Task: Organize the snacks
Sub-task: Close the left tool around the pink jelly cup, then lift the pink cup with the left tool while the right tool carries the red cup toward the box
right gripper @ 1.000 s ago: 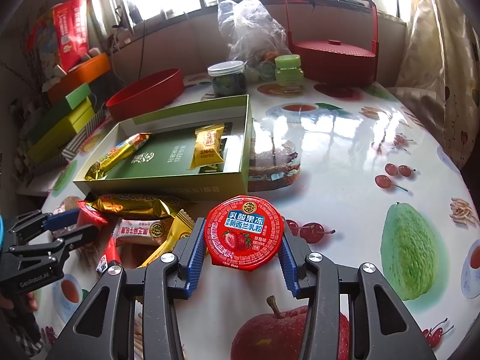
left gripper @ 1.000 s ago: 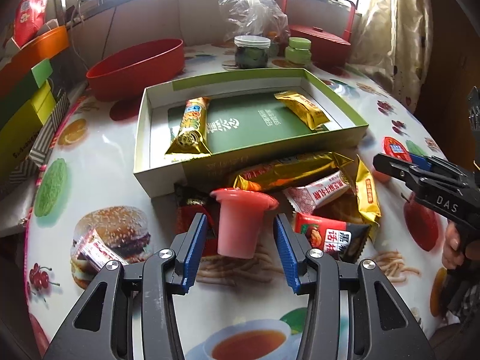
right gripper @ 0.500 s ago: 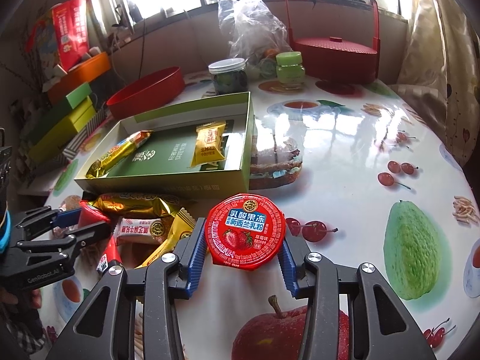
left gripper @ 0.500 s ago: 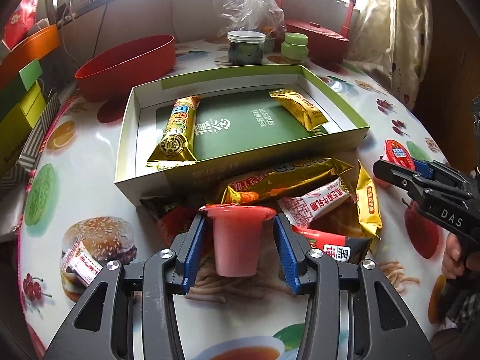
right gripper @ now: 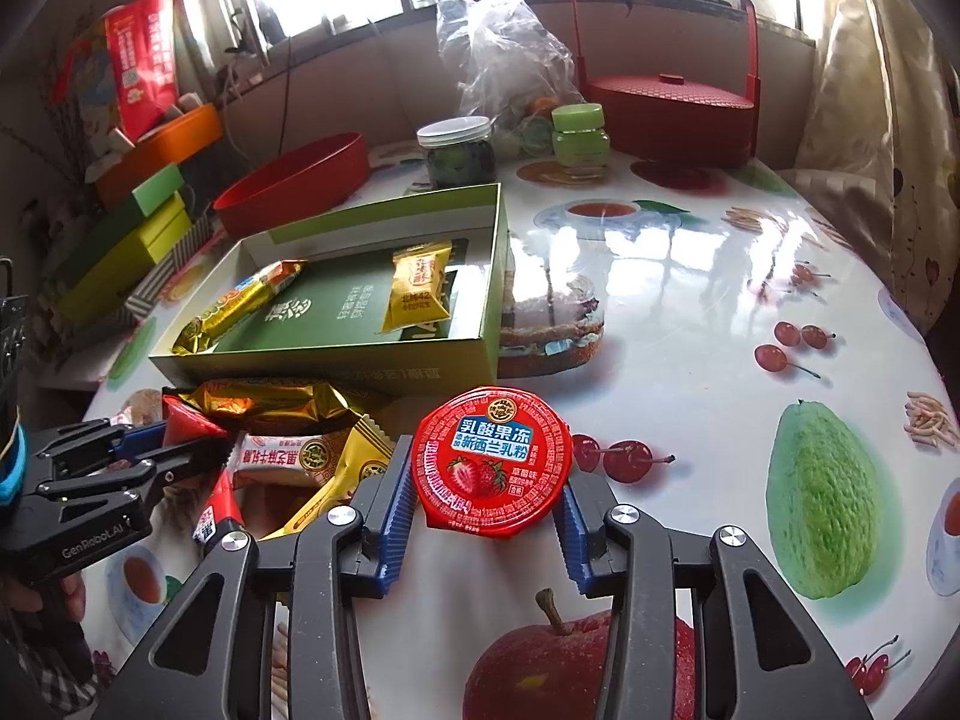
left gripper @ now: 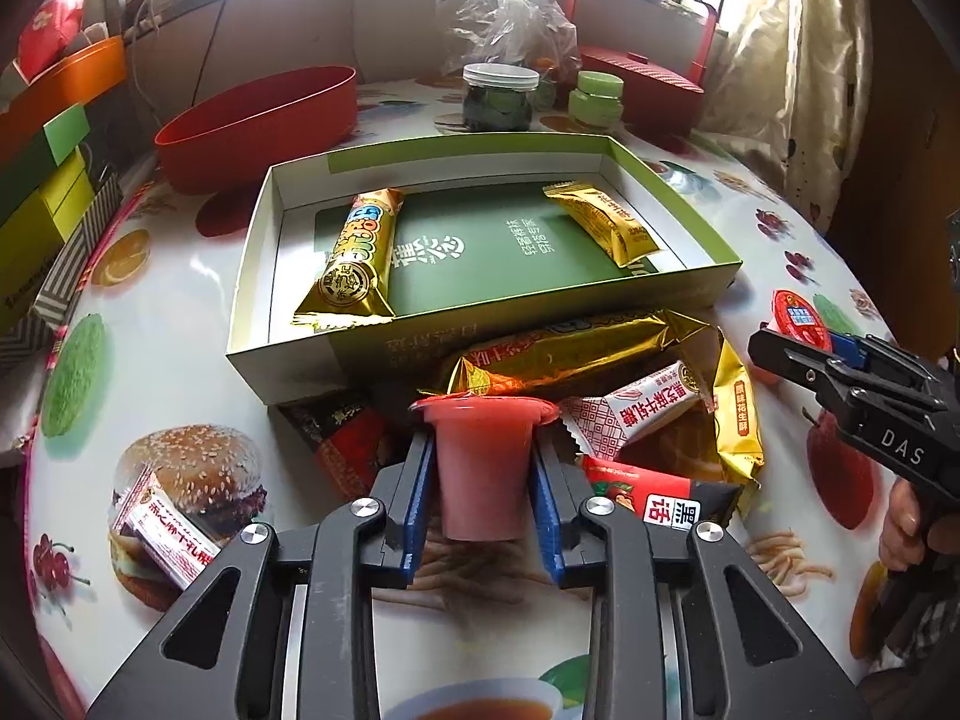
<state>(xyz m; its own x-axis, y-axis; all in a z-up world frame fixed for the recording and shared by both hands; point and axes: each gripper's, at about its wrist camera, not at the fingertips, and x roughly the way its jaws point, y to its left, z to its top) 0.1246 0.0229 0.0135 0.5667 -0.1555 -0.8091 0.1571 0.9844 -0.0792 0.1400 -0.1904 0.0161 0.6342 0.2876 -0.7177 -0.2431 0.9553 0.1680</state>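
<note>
Since a second ago, your left gripper [left gripper: 482, 483] has closed its ribbed blue pads on the pink jelly cup [left gripper: 483, 468], a tapered smooth plastic tub, above the crinkly foil wrappers [left gripper: 576, 354]. Your right gripper [right gripper: 487, 507] grips a second cup [right gripper: 493, 468] by its round red foil lid, near the green cardboard box [right gripper: 420, 369].

Two fisheye views, each looking forward along a hand-held gripper, low and close over the surface [left gripper: 180, 372]. Both face the window and share the green box [left gripper: 480, 258] [right gripper: 336, 354]. Each view catches the other gripper at its edge.
</note>
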